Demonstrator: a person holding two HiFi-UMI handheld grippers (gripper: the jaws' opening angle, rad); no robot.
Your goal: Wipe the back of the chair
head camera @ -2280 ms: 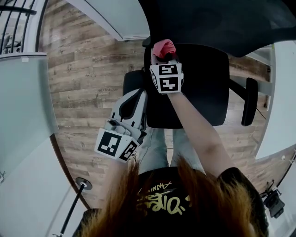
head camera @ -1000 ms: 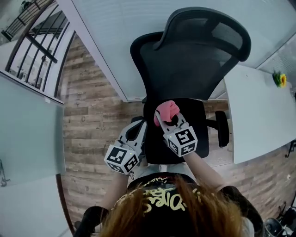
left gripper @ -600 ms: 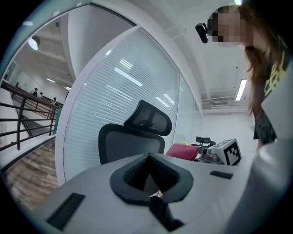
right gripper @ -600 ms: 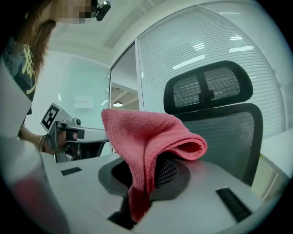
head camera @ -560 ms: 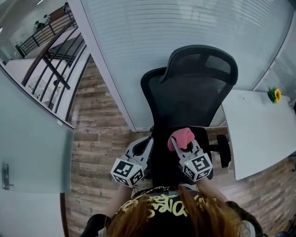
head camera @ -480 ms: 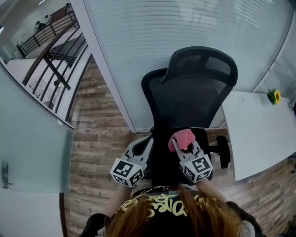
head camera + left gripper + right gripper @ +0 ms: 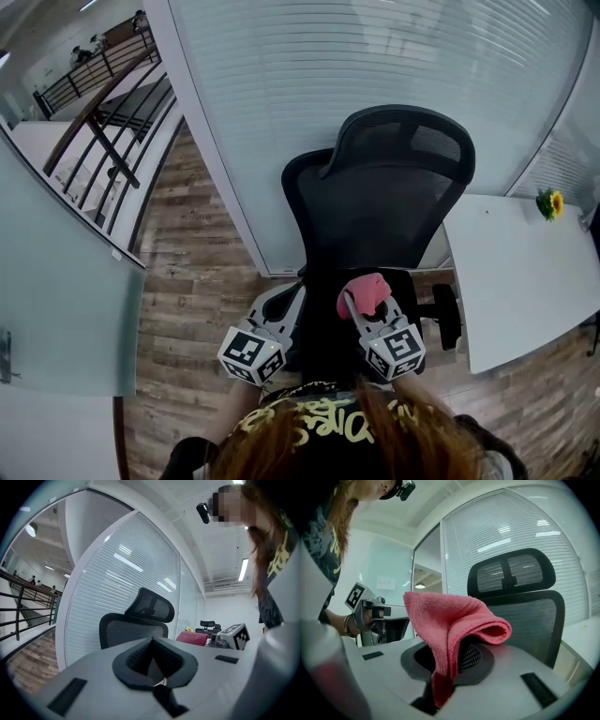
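Wood-plank floor (image 7: 187,244) left of the fingers (image 7: 352,309); ribbed glass wall (image 7: 309,84) beyond; white desk (image 7: 516,272) right; stair railing (image 7: 103,122) far left.

The head camera looked steeply down from behind the left tool (image 7: 284,298) and right tool (image 7: 361,309). Each tool's camera looked low along its jaws. All shared the chair (image 7: 375,206) ahead.

Underfoot: grey-brown wood-plank floor (image 7: 197,253). Black mesh-backed office chair (image 7: 375,216) stands on it, close before white-slatted glass wall (image 7: 309,84). Just right of chair: white counter (image 7: 516,281), with small yellow flower (image 7: 547,202) near far edge.
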